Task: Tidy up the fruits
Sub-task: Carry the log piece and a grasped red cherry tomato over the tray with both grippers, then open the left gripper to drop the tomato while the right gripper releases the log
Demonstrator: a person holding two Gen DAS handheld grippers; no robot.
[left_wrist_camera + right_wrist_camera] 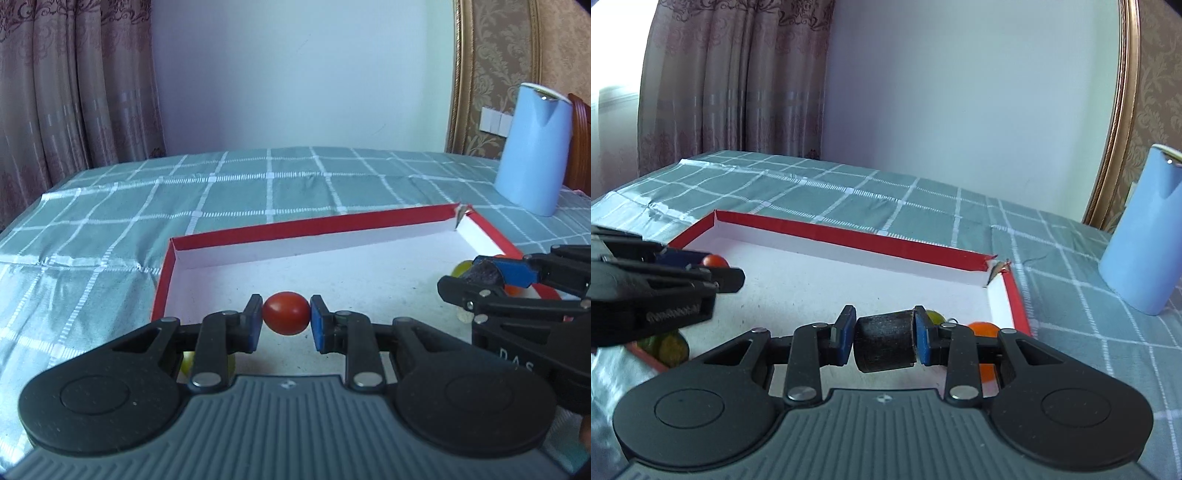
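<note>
My left gripper (286,317) is shut on a small red tomato (286,313) and holds it just above the white floor of a red-rimmed box (295,229). My right gripper (884,341) is shut on a dark, near-black fruit (884,341) over the right part of the same box (849,236). The right gripper also shows in the left wrist view (487,275), and the left gripper with the tomato shows in the right wrist view (714,263). Yellow-green fruits (665,345) lie at the box's near left and an orange fruit (982,328) and a green fruit (934,316) at its right.
The box lies on a table with a green checked cloth (221,184). A tall light-blue jug (532,147) stands on the cloth to the right, beyond the box. A curtain (74,74) and a wall lie behind the table.
</note>
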